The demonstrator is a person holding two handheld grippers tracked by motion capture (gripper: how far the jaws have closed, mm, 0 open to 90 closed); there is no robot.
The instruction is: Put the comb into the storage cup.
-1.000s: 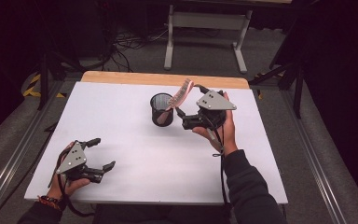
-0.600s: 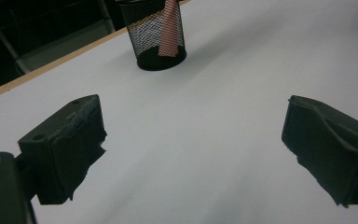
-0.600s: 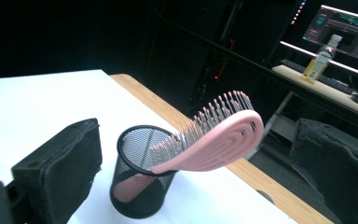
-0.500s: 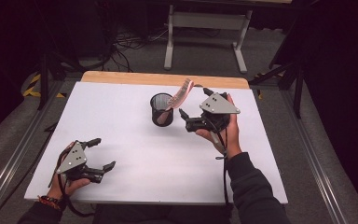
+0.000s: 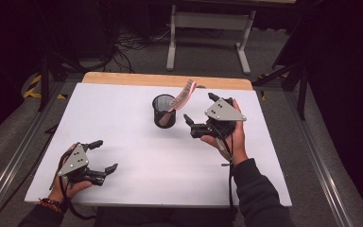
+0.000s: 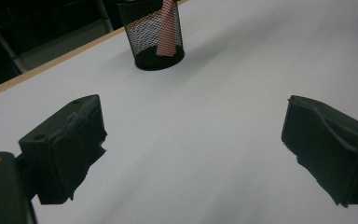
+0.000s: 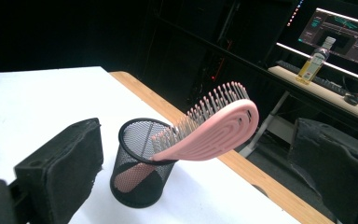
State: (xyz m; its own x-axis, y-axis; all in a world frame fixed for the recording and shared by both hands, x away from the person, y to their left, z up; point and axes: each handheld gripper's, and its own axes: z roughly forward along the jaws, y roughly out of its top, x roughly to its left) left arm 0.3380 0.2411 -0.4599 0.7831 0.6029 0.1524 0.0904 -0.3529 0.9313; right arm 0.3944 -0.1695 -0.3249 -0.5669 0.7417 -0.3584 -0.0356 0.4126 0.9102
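High view: white desk (image 5: 123, 118), black mesh cup (image 5: 164, 111) near its far middle, pink hairbrush (image 5: 182, 97) standing handle-down inside, head leaning over the rim. Right gripper (image 5: 199, 113) just beside the cup, fingers spread, holding nothing; left gripper (image 5: 102, 155) low and well apart, fingers likewise spread. Risk: top-heavy brush, light cup, easily tipped by a nudge.
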